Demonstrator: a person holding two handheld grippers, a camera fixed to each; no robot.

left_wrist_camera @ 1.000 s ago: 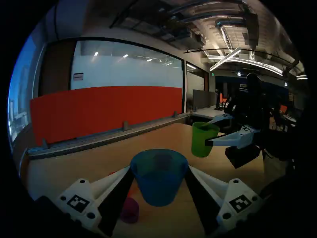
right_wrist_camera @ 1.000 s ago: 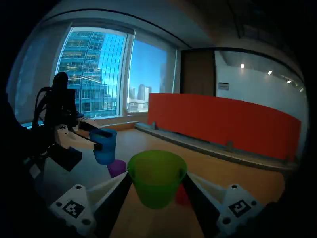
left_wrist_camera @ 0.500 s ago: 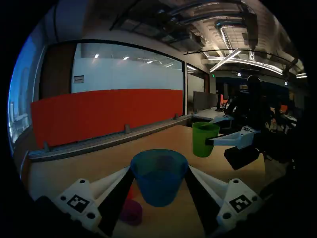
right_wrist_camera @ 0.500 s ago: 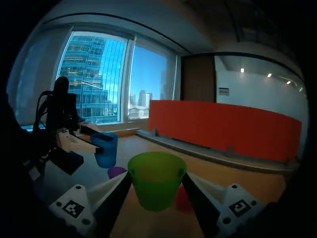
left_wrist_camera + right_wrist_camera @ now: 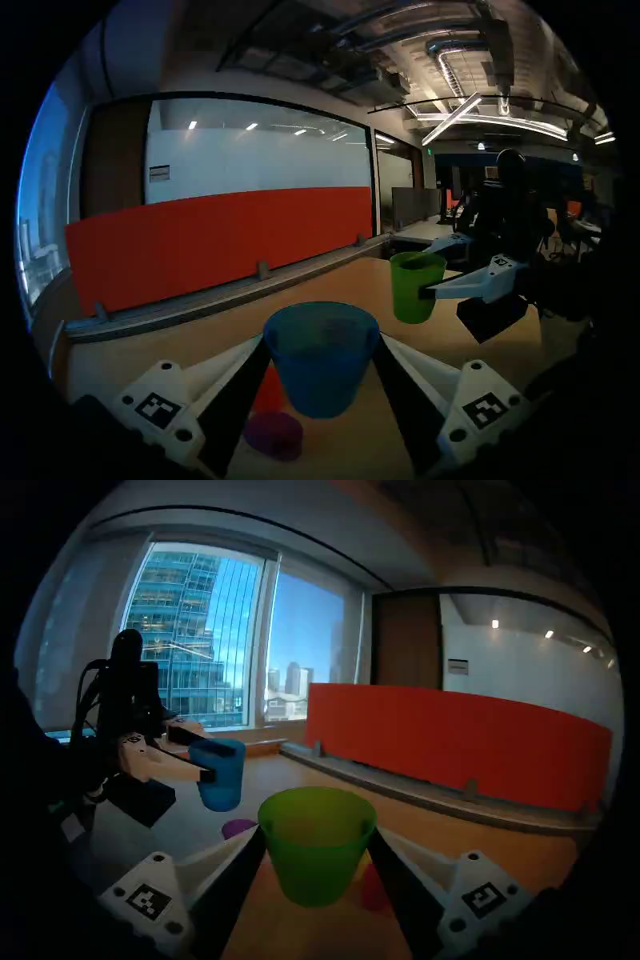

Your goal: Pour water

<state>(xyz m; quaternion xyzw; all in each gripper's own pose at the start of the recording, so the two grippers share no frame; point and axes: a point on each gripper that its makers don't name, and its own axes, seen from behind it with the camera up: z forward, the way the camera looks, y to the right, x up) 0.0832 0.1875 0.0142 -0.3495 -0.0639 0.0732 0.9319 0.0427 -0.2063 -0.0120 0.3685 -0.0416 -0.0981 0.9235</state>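
Two cups held up over the worktop (image 5: 184, 336), one per hand.
My left hand-held gripper (image 5: 322, 376) clamps the blue cup (image 5: 322, 352) upright; my right hand-held gripper (image 5: 318, 864) clamps the green cup (image 5: 318, 840) upright, well apart from it. A purple cup (image 5: 274, 434) and a red cup (image 5: 270, 390) stand below; bare wood runs to the red screen (image 5: 216, 232) at the far edge.

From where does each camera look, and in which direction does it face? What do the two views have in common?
Left gripper view: sits on the left gripper, looking along its own two fingers past the blue cup they clamp, over the table to the orange partition.
Right gripper view: sits on the right gripper, looking past its clamped green cup toward the windows.
Shared: each view shows the other gripper with its cup farther off, the orange partition, and a purple cup on the table.
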